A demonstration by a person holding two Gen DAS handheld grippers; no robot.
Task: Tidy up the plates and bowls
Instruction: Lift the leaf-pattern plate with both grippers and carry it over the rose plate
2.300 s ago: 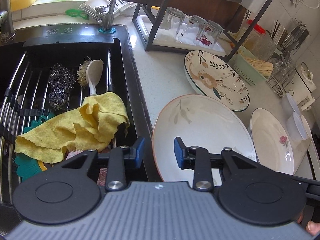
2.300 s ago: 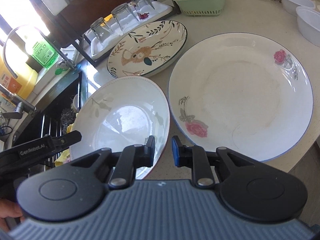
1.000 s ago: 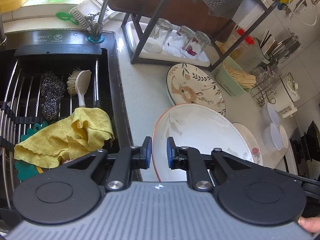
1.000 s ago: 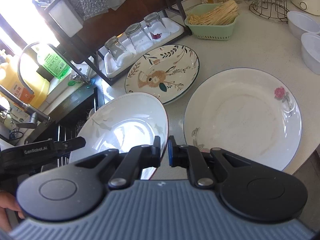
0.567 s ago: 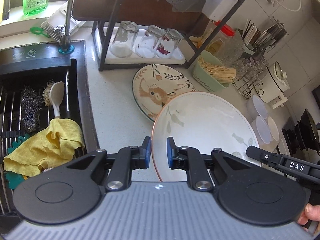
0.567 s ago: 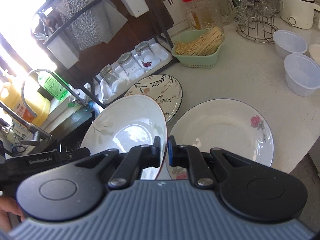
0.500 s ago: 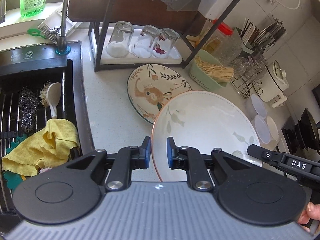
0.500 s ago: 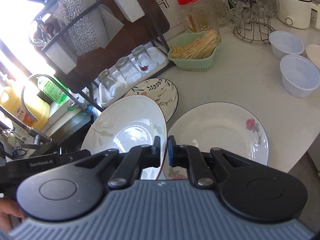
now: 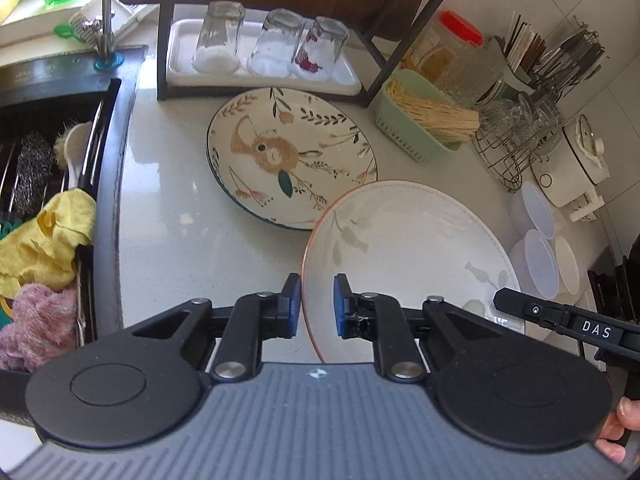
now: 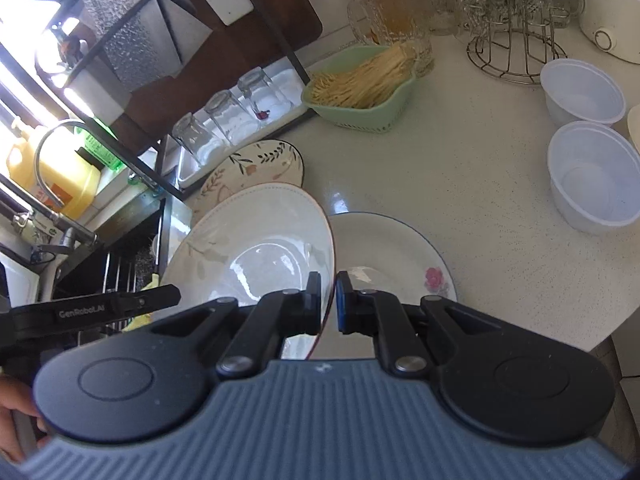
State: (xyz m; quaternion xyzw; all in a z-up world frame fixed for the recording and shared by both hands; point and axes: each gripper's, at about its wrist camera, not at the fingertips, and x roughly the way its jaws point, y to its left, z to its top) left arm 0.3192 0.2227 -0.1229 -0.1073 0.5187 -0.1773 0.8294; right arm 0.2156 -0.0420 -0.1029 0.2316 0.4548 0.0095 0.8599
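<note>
Two hand-held grippers hold one plate between them. The left hand-held gripper (image 9: 316, 306) is clamped on the near left rim of the white leaf-print plate (image 9: 412, 252), its blue pads (image 9: 294, 300) either side of the thin red-edged lip. The right hand-held gripper (image 10: 328, 302) is closed on the opposite rim of the same plate (image 10: 256, 256), the rim passing between its narrow jaws. Both point steeply downward and forward toward the surface (image 9: 176, 216).

The leaf-print plate is raised off the surface and tilted, face up. In the right wrist view it is foreshortened to an oval whose long axis runs from the near edge away toward the rack. It overlaps the near edge of the deer-pattern plate (image 9: 288, 156), which lies flat in front of the glass tray (image 9: 260, 74). In the right wrist view it also covers the left part of the rose-print plate (image 10: 400, 264), which lies flat on the surface near its front edge.

Three upturned glasses (image 9: 218, 38) stand on the tray. A green basket (image 10: 360, 96) of pale sticks sits to the right of it, and two translucent plastic bowls (image 10: 592, 176) stand well apart to the right. The sink (image 9: 52, 128), left of the surface, holds a yellow cloth (image 9: 44, 240), a scouring pad and a brush.

A person's fingers (image 9: 624, 424) show at the lower right of the left wrist view, on the right tool's handle.
</note>
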